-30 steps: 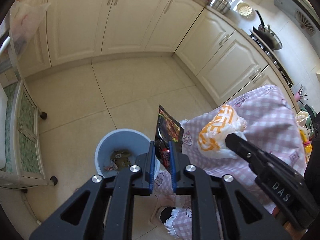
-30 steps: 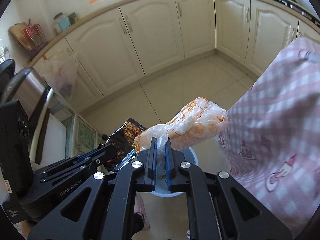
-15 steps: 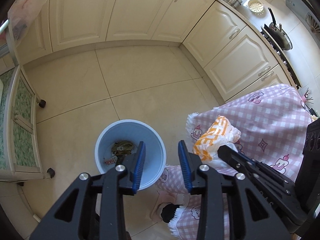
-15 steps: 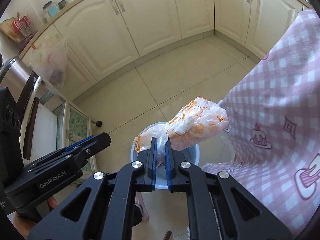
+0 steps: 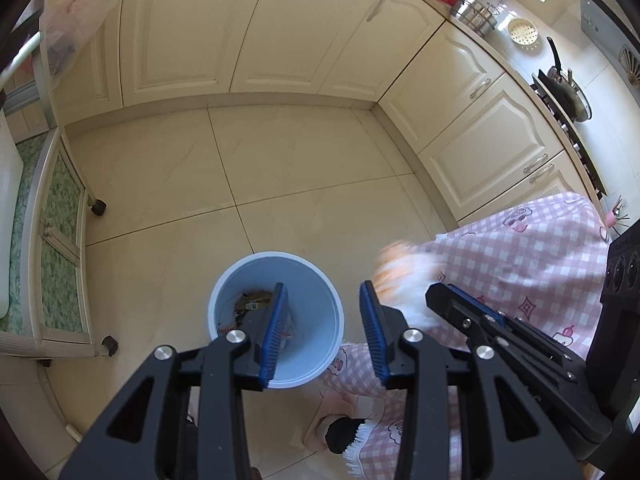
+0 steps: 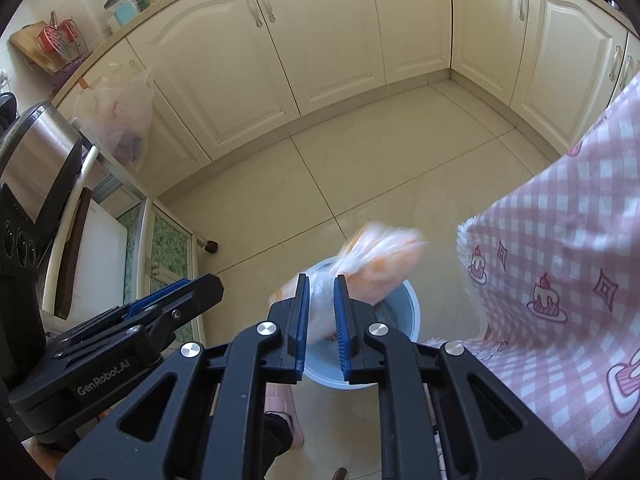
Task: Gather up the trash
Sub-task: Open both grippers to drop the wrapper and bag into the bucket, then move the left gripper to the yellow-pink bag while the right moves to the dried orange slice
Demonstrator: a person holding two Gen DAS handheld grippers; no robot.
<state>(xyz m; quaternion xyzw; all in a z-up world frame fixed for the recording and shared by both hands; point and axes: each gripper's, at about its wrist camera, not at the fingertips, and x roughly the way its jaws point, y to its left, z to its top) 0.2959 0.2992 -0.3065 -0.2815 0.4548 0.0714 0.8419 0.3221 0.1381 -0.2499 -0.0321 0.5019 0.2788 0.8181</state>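
1. Where the tiled floor (image 5: 280,168) meets the cream cabinets (image 5: 304,28), a pink checked cloth (image 5: 532,264) hangs at the right edge, cake prints on it.
2. Bin (image 5: 320,300): pale blue, round, standing on the floor just beside the cloth's fringe. Brownish wrappers (image 5: 250,304) lie at the bottom.
3. Bag (image 6: 376,264): thin white plastic with orange print, crumpled and elongated, motion-blurred in both views. It sits directly above the bin's rim, its lower end between the right fingers.
4. Right gripper (image 6: 320,312): jaws parted a narrow gap, blue pads either side of the bag's tail. Whether the pads are touching the plastic I cannot tell, because of the blur.
5. Left gripper (image 5: 322,328): jaws spread wide, nothing between them, hovering over the bin's near side. Its left finger overlaps the bin opening in the left view.
6. Slipper (image 5: 332,412): pink, on the floor below the bin, partly under the cloth fringe.
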